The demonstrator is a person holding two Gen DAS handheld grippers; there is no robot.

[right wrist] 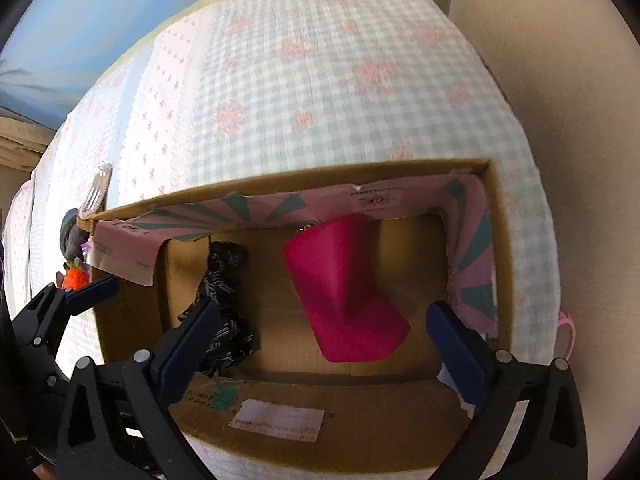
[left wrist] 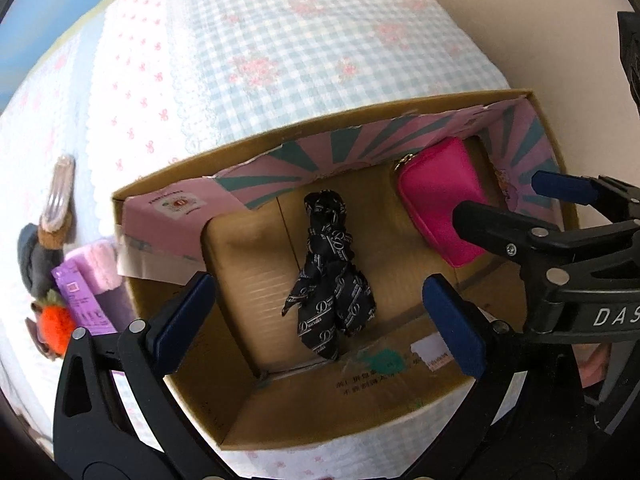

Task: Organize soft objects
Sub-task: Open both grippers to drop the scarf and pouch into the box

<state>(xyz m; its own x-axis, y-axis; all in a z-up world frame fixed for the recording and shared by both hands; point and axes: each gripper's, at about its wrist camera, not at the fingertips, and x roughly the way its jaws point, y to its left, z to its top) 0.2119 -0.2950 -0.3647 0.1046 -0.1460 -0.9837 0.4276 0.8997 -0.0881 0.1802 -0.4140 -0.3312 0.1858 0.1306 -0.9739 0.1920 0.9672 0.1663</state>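
Two soft things are already inside the cardboard box (left wrist: 304,400): a black scarf (left wrist: 330,280) and a pink pouch (right wrist: 344,292). Both the left gripper (left wrist: 320,316) and right gripper (right wrist: 324,340) hang over the box wide open, holding nothing. Left of the box, a pile of soft bits (left wrist: 60,280) on the bed (left wrist: 280,40) looks unsorted.

Left gripper (left wrist: 316,312): I see a black plastic frame with triangular cut-outs in its two arms.
Fingers (left wrist: 454,320): flat dark-blue pads on black linkages, like those of the right gripper.
Fasteners: round silver pins at the linkage joints, just behind the pads.
Right gripper (right wrist: 320,340): same black frame and silver pins.
Marking: white letters "DAS" on its black body, seen beside the left gripper.
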